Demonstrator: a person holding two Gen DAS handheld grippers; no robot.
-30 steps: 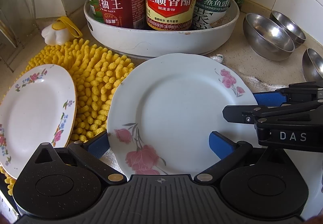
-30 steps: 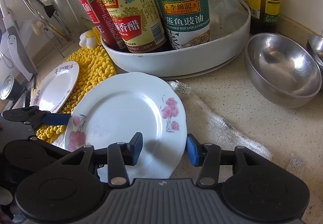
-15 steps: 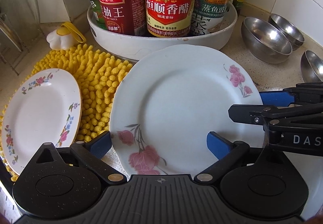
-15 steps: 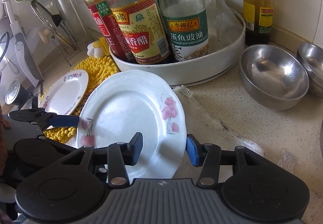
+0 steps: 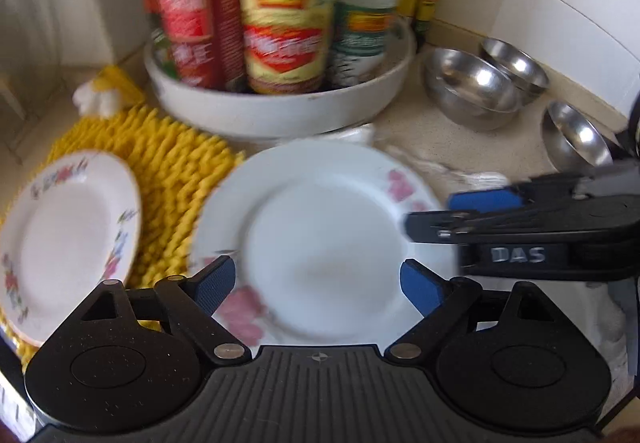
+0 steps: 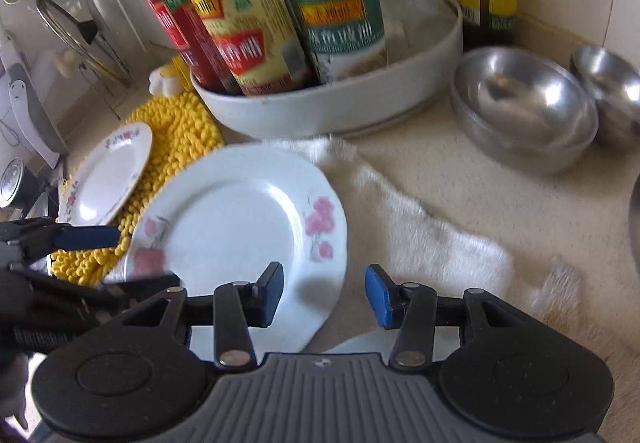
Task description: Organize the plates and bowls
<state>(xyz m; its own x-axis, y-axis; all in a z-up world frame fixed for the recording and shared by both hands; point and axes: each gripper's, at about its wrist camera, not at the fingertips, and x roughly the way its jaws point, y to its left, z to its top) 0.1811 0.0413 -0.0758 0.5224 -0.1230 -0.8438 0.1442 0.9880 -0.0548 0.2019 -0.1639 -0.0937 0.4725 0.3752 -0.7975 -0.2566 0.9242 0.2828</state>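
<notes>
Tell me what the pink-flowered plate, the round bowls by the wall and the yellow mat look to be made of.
Pink-flowered plate: likely glazed ceramic, glossy white with printed flowers; melamine possible.
Round bowls: metal, probably stainless steel, with mirror-like highlights.
Yellow mat: soft chenille-type fabric, with nubby tufts.

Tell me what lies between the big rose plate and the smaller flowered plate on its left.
Only the yellow mat lies between the big rose plate and the smaller flowered plate; nothing upright blocks the way.
</notes>
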